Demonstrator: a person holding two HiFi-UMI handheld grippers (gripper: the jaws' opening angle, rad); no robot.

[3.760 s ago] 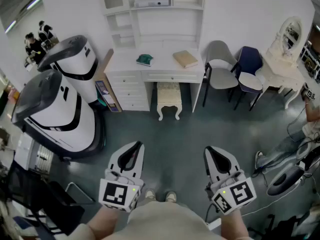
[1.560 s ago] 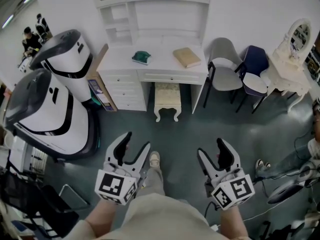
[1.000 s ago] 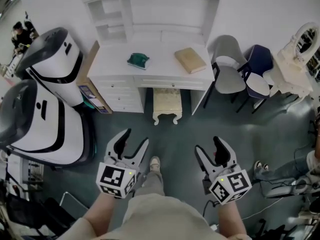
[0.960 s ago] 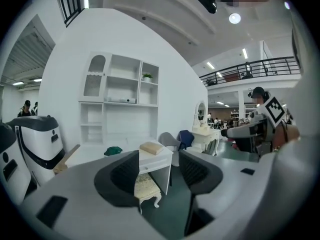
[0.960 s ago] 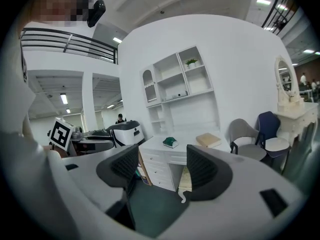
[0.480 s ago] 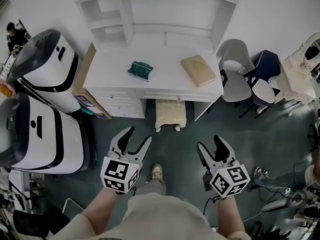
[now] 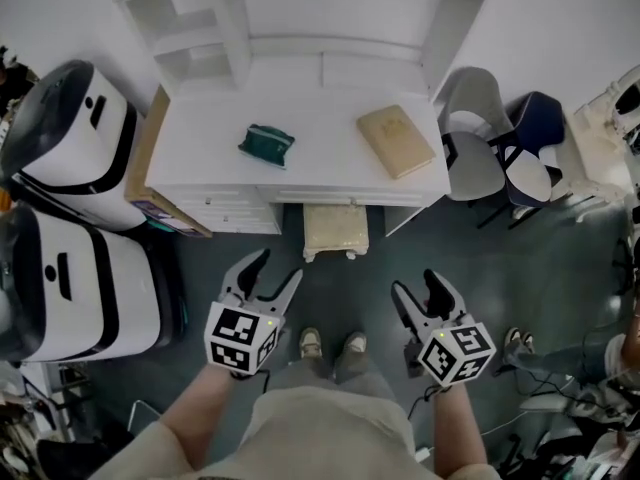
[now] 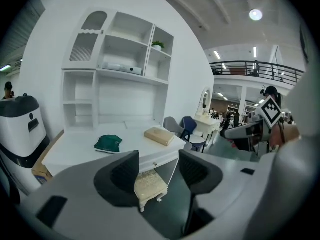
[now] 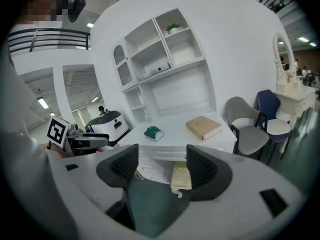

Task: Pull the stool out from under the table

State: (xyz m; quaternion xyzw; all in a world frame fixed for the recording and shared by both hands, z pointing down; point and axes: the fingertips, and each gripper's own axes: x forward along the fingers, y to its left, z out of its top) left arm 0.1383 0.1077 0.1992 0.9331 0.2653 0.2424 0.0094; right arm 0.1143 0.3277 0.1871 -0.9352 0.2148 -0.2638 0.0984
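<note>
A cream cushioned stool (image 7: 335, 231) with white curved legs stands tucked in the knee gap of the white desk (image 7: 310, 168), only its front half showing. It also appears between the jaws in the left gripper view (image 8: 149, 185) and the right gripper view (image 9: 181, 175). My left gripper (image 7: 270, 276) is held open over the dark floor, short of the stool and to its left. My right gripper (image 7: 420, 286) is open too, short of the stool and to its right. Nothing is between either pair of jaws.
On the desk lie a green pouch (image 7: 265, 143) and a tan book (image 7: 397, 140). Two white machines (image 7: 70, 218) stand left of the desk. A grey chair (image 7: 470, 138) and a dark blue chair (image 7: 530, 153) stand to its right. My shoes (image 7: 330, 344) are on the floor below.
The person has walked toward the desk; desk and stool have grown larger and nearer in the head view. Both grippers came forward with the body, jaws unchanged and empty.
</note>
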